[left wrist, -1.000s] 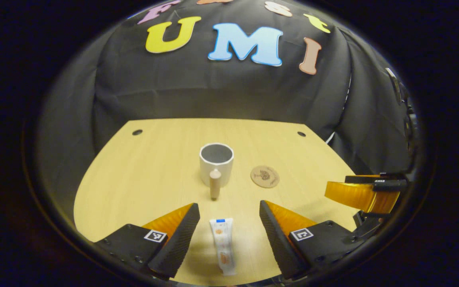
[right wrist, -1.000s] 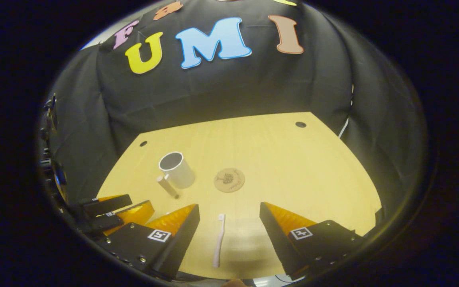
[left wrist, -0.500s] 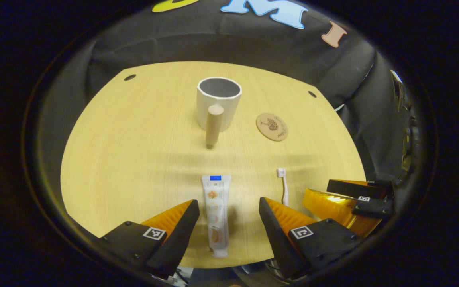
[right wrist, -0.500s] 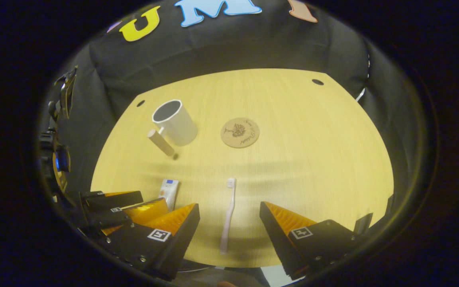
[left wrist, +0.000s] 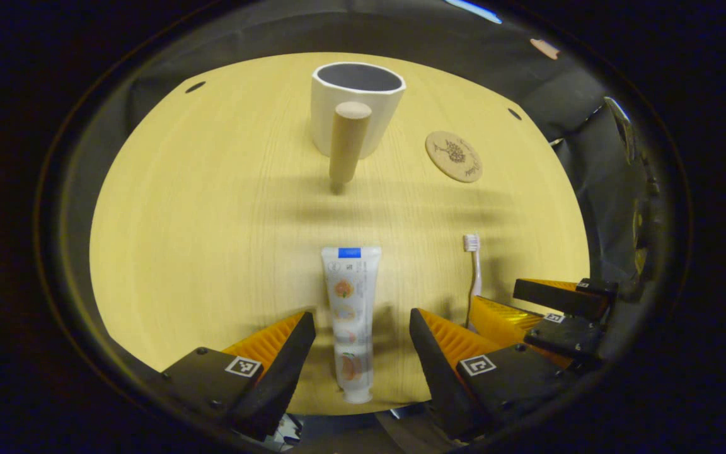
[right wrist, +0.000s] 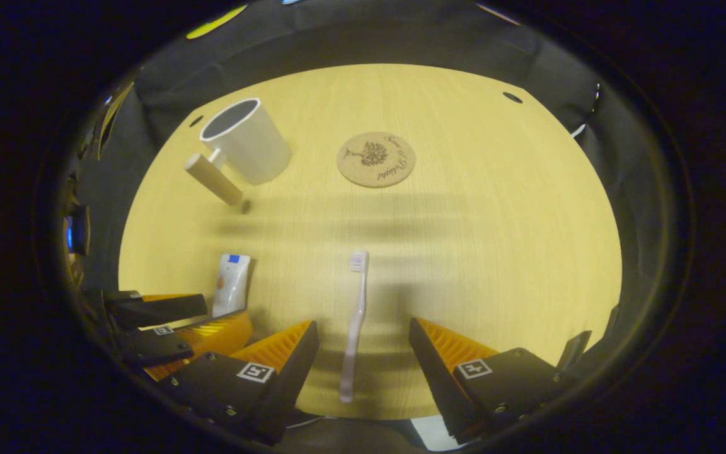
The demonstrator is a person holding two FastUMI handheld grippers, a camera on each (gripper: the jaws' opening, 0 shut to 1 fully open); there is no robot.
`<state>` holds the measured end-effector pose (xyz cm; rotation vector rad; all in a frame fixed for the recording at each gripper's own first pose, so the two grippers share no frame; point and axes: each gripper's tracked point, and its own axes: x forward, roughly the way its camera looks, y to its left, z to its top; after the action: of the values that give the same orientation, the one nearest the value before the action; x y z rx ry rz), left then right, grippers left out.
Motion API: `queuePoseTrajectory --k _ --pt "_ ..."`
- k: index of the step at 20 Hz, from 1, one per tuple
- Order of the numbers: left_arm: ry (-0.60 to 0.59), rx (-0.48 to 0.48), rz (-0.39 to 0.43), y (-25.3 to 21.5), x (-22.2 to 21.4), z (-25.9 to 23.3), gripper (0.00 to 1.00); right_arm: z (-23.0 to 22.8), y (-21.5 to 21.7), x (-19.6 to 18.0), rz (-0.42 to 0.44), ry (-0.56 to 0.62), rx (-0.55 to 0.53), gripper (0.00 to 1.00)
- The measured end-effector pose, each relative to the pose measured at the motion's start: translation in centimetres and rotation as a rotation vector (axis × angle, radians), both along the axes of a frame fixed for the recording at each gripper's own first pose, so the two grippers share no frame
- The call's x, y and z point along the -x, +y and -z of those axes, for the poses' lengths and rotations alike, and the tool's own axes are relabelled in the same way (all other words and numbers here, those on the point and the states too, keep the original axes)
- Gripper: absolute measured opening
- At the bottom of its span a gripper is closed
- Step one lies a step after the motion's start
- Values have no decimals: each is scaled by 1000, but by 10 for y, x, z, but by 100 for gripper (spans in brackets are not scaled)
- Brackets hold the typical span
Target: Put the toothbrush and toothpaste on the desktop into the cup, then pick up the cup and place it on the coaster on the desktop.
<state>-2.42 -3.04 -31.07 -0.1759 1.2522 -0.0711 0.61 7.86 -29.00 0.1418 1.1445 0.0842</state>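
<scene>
A white toothpaste tube with a blue band at its far end is lying flat near the front edge of the wooden worktop. A pale toothbrush is lying flat nearby, bristles pointing away. Farther back, a white cup with a wooden peg handle is standing upright and empty, beside a round cork coaster.

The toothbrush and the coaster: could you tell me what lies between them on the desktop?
Nothing: in the right gripper view, bare desktop separates the toothbrush from the coaster.
</scene>
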Motion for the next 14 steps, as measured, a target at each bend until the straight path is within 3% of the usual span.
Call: queuePoseTrajectory --k 2,4,5,9,10,11,12,13,14 --pt "26 -4 9 0 0 4 98 6 1 7 -17 62 10 88" --pt "51 -10 15 1 2 8 99 15 5 6 -29 87 16 80" --pt "61 -7 16 0 3 10 92 17 7 7 -38 95 20 81" --pt "103 -8 9 1 9 21 87 22 3 8 -61 115 65 75" --pt "108 -19 13 3 8 22 74 21 4 9 -55 123 60 59" --pt "105 -20 16 3 8 22 72 23 4 10 -63 136 61 54" --pt "107 -25 22 5 8 22 75 22 4 12 -69 137 63 55" --pt "108 -32 26 6 9 22 70 25 2 12 -55 139 68 55" --pt "109 -44 28 9 9 24 64 26 5 15 -41 154 54 38"
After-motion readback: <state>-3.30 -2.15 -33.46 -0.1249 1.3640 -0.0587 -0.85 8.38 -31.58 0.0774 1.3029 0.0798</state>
